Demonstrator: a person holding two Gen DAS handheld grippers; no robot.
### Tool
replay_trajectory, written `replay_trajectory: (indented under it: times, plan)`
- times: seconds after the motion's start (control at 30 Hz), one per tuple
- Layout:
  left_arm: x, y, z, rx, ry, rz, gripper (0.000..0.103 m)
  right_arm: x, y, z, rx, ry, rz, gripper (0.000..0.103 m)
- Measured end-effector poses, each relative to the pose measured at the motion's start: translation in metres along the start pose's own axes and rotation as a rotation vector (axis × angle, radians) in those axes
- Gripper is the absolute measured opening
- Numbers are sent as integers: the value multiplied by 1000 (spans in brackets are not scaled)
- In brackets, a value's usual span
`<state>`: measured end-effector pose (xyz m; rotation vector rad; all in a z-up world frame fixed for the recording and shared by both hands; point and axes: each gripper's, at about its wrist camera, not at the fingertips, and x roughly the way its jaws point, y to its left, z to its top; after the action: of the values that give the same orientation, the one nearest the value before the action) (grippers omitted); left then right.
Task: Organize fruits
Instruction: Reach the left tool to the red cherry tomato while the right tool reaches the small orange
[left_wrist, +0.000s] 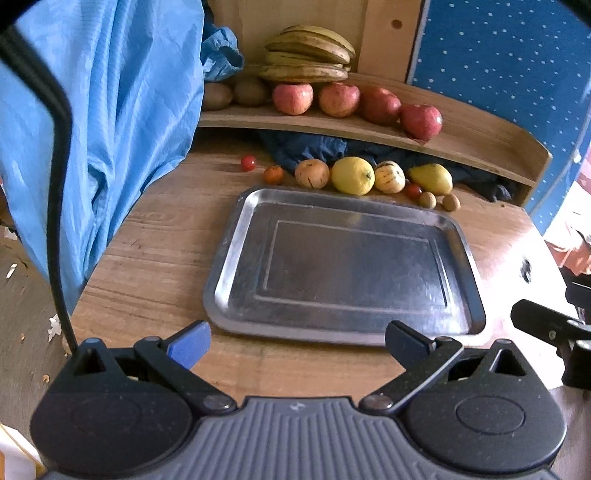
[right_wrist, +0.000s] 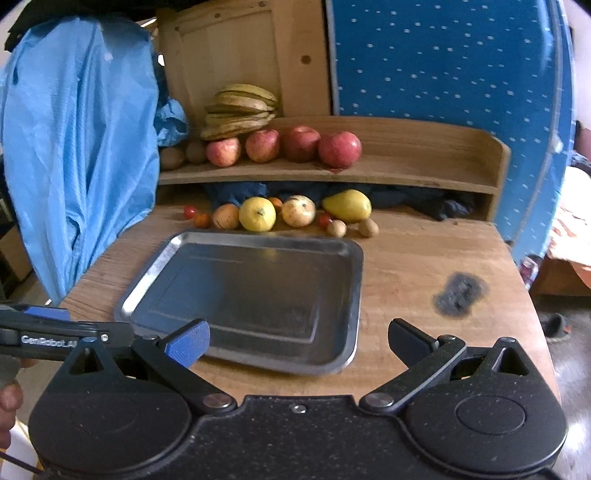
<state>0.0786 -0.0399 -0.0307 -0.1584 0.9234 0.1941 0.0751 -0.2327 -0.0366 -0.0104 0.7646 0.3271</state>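
An empty steel tray (left_wrist: 343, 206) (right_wrist: 258, 236) lies on the wooden table. Behind it runs a row of loose fruit: a yellow lemon (left_wrist: 351, 175) (right_wrist: 257, 213), two striped pale melons (left_wrist: 389, 176), a pear (left_wrist: 432, 178) (right_wrist: 348, 205), cherry tomatoes (left_wrist: 248, 163) and small brown fruits (left_wrist: 427, 199). On the shelf above sit red apples (left_wrist: 339, 99) (right_wrist: 339, 149), kiwis (left_wrist: 251, 91) and bananas (left_wrist: 308, 55) (right_wrist: 240, 110). My left gripper (left_wrist: 298, 341) stands open at the tray's near edge. My right gripper (right_wrist: 297, 341) is open over the tray's near right corner. Neither holds anything.
A blue garment (left_wrist: 103, 122) (right_wrist: 77, 147) hangs at the table's left. Dark blue cloth (left_wrist: 306, 146) is stuffed under the shelf (left_wrist: 480, 147). A dark scorch mark (right_wrist: 460, 291) lies right of the tray. The left gripper's side (right_wrist: 55, 334) shows in the right wrist view.
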Motion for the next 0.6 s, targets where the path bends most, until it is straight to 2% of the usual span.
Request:
replay_trajectory:
  times: [0.2,0.33,0.43,0.6]
  plan:
    - [13,-15,14,-43,3,43,103,19,-24,18,-25,-8,50,102]
    - [15,-18,23,-82,0,71,103,24,-32,30,-60,-55,92,102]
    - [16,-16,28,-101,1,100,103,26,-32,38,-89,-98,133,103]
    - [17,-2,41,-140,1,132,103,33,-29,49,-104,-116,213,103]
